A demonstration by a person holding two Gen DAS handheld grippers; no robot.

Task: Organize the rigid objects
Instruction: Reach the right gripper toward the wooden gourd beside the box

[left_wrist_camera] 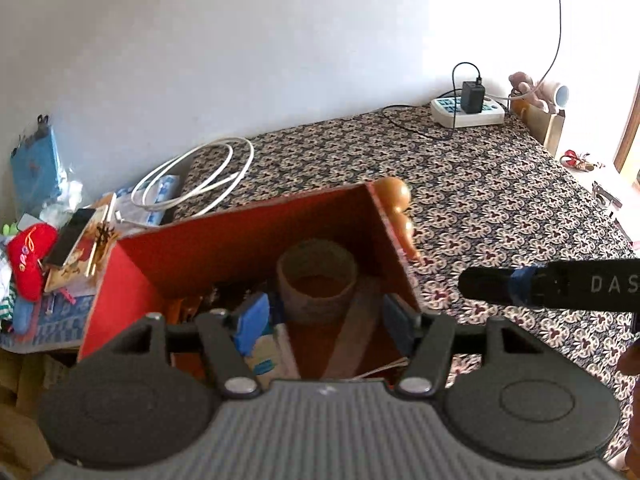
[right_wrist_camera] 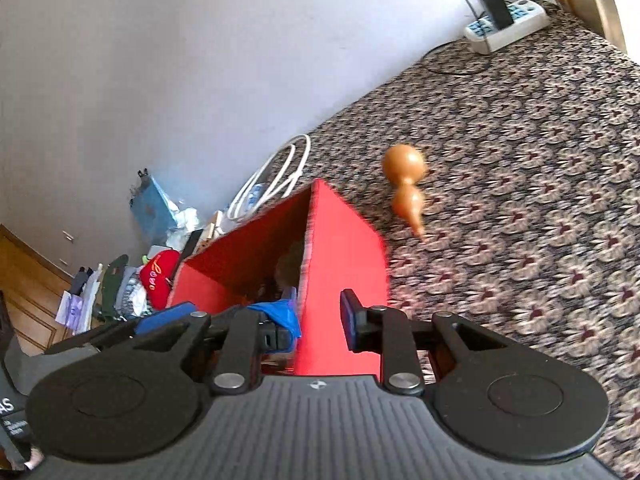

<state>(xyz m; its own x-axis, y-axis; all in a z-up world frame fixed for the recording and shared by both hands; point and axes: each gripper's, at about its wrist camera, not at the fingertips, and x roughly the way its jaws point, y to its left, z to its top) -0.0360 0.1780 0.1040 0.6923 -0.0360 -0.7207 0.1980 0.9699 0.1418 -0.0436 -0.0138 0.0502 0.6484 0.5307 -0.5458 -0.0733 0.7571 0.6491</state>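
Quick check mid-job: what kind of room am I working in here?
Probably a lived-in room at home, likely a bedroom. A patterned cloth covers the surface, a power strip sits by the wall, and household clutter with a red box sits alongside.

A patterned cloth surface (left_wrist_camera: pixel 500 184) fills the right; on it a red box (left_wrist_camera: pixel 248 236) at centre, a wooden gourd (right_wrist_camera: pixel 406 184) beside it, a power strip (left_wrist_camera: pixel 466 112) upper right, a white cable coil (left_wrist_camera: pixel 200 176) upper left

The tall red cardboard box (left_wrist_camera: pixel 192 252) stood as the main obstacle on the patterned floral cloth (left_wrist_camera: pixel 500 200). Just beside its right wall lay a brown wooden gourd (right_wrist_camera: pixel 404 184). Beyond that, to the box's right, the cloth lay bare as far as the white power strip (left_wrist_camera: pixel 468 110) at the wall. Left of the box, a coiled white cable (left_wrist_camera: pixel 200 176) and heaped clutter blocked passage.
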